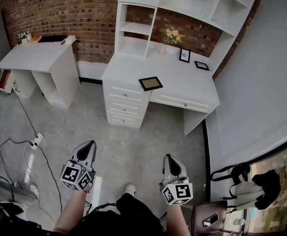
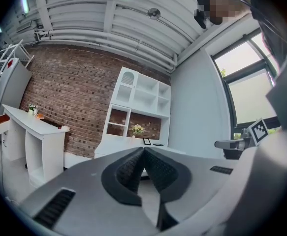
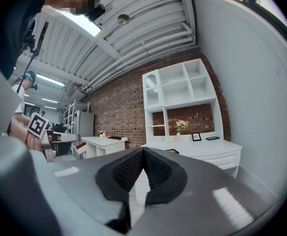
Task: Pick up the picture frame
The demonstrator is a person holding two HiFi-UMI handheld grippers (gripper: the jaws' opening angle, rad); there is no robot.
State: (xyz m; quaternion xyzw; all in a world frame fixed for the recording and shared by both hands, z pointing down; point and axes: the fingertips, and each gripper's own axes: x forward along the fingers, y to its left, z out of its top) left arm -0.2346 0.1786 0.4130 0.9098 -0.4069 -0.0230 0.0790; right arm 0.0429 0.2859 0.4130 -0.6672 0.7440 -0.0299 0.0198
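A dark picture frame (image 1: pixel 150 83) with a tan inside lies flat near the front of the white desk (image 1: pixel 192 90), well ahead of both grippers. The right gripper view shows the same frame (image 3: pixel 172 151) just past the jaw tips. A small upright frame (image 1: pixel 184 55) and another flat one (image 1: pixel 201 65) sit further back, beside a vase of flowers (image 1: pixel 172 36). My left gripper (image 1: pixel 87 145) and right gripper (image 1: pixel 170 157) hover over the floor, pointing at the desk. Both are shut with nothing between the jaws.
The desk carries a white shelf hutch (image 1: pixel 138 28) against a brick wall. A second white desk (image 1: pixel 35 55) stands at the left. Cables and a power strip (image 1: pixel 37 139) lie on the floor at left. Bags (image 1: pixel 246 183) rest by the right wall.
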